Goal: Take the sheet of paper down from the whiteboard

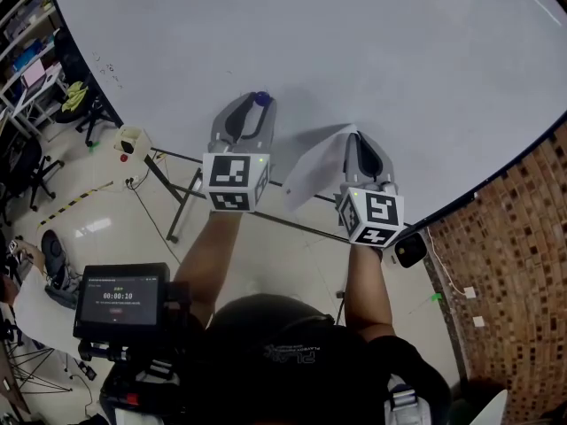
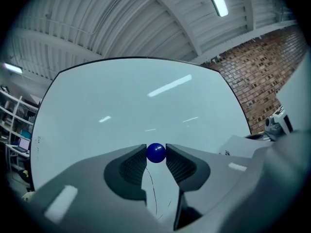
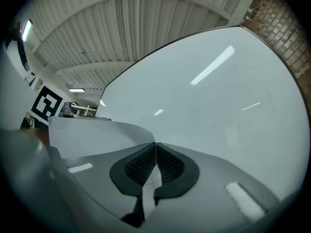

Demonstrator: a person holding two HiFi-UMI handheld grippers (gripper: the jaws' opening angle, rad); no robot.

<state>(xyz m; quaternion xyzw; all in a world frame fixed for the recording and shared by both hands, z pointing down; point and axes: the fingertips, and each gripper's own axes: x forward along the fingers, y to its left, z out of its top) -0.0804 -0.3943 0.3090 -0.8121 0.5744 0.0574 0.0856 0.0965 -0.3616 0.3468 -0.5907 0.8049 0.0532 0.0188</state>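
The white sheet of paper (image 1: 314,165) hangs off the whiteboard (image 1: 310,42), curled toward me at the board's lower edge. My right gripper (image 1: 355,136) is shut on the sheet's right side. In the right gripper view the paper (image 3: 97,135) bends away to the left and its edge is pinched between the closed pads (image 3: 167,165). My left gripper (image 1: 258,104) is left of the sheet, shut on a small round blue magnet (image 1: 261,98). In the left gripper view the magnet (image 2: 156,153) sits between the fingertips, in front of the whiteboard (image 2: 136,101).
A brick wall (image 1: 514,237) stands to the right of the board. The board's dark stand legs (image 1: 177,204) cross the floor below it. A device with a lit screen (image 1: 120,301) hangs at my chest. Chairs and shelves (image 1: 27,78) fill the far left.
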